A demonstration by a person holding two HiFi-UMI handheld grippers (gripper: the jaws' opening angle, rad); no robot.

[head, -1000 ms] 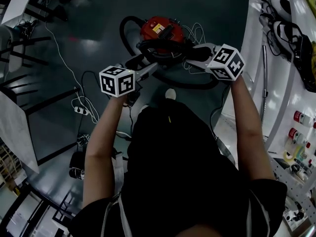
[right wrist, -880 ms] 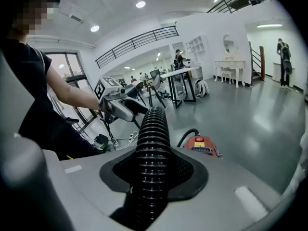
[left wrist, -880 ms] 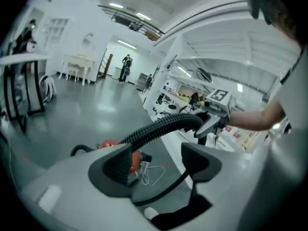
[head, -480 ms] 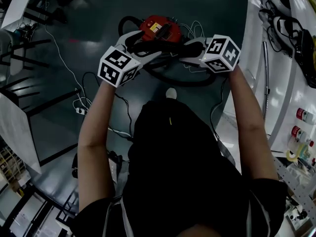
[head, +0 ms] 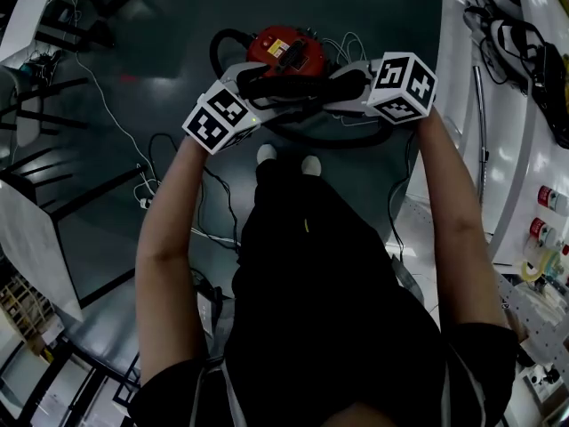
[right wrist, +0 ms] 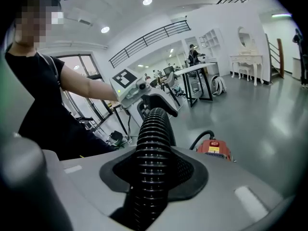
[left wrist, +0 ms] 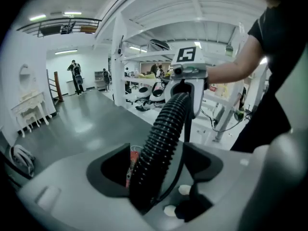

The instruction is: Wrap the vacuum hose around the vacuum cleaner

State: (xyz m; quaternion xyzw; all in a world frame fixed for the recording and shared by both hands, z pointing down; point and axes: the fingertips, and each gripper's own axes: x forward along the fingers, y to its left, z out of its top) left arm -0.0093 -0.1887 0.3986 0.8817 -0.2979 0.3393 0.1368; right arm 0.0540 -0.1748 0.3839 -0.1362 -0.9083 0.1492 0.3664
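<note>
Currently on record, item by item.

Vacuum cleaner (head: pixel 286 50): red body, standing on the dark grey floor (head: pixel 169 34) straight ahead of the person, beyond both grippers. White cables (head: pixel 354 56) lie loose beside its right side.

Vacuum hose (head: pixel 293 85): black, ribbed. One stretch is raised off the floor and spans between the two grippers, just in front of the cleaner. A further loop (head: pixel 356 142) lies on the floor, curving near the person's white shoes (head: pixel 309 163). A short arc also shows at the cleaner's left.

Left gripper (head: pixel 249 74): held up at the left end of the raised stretch, marker cube toward the person. Its jaws stand wide and have just been closing a little. The hose runs up between them, but the pads do not press on it. In the left gripper view a sliver of the red cleaner shows through the gap beside the left pad.

Right gripper (head: pixel 345 89): at the right end of the raised stretch. Its jaws are pinching the hose, and the ribbed tube fills the space between the pads in the right gripper view.

Forearms (head: pixel 169 229): bare, both extended forward.

White bench (head: pixel 462 78): along the right edge, carrying assorted gear too small to identify.
</note>
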